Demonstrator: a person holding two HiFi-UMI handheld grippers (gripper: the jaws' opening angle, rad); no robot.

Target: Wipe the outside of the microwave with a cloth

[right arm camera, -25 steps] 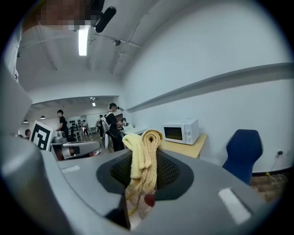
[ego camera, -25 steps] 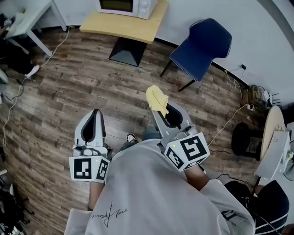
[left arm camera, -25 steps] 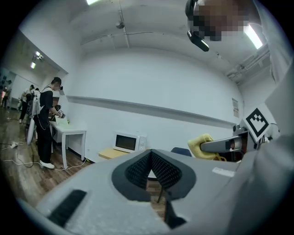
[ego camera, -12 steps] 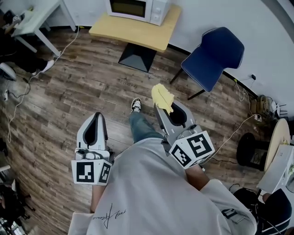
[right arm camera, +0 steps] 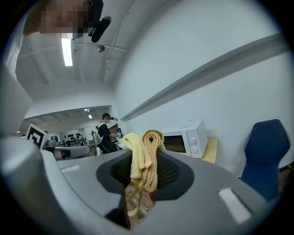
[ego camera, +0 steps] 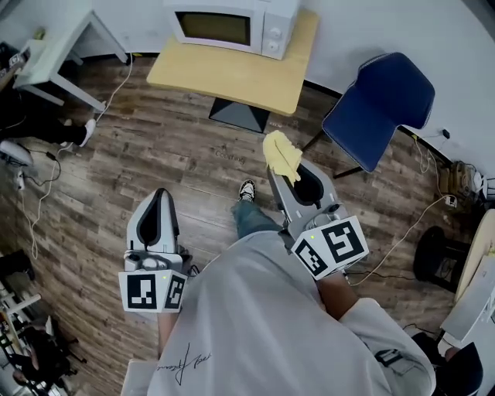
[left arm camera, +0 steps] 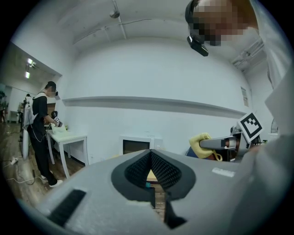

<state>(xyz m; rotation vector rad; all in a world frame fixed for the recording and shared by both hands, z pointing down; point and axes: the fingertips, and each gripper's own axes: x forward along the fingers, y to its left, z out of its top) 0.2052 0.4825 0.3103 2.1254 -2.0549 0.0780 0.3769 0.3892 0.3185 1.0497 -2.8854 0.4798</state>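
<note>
A white microwave (ego camera: 232,23) stands on a light wooden table (ego camera: 232,77) at the top of the head view, well ahead of both grippers. My right gripper (ego camera: 285,172) is shut on a folded yellow cloth (ego camera: 281,155), which sticks up out of the jaws over the wooden floor. In the right gripper view the cloth (right arm camera: 146,158) fills the jaw gap, with the microwave (right arm camera: 186,137) behind it. My left gripper (ego camera: 160,199) is held lower left, shut and empty. The left gripper view shows the microwave (left arm camera: 138,146) straight ahead and the cloth (left arm camera: 202,144) at the right.
A blue chair (ego camera: 379,97) stands right of the table. A white desk (ego camera: 54,42) is at the upper left, with cables on the floor (ego camera: 31,178). My shoe (ego camera: 247,189) is between the grippers. Another person (left arm camera: 41,128) stands at that desk.
I have walked forward: the microwave, table and chair have slid down and grown larger in the head view. Both grippers keep their pose, and the cloth stays in the right one.
</note>
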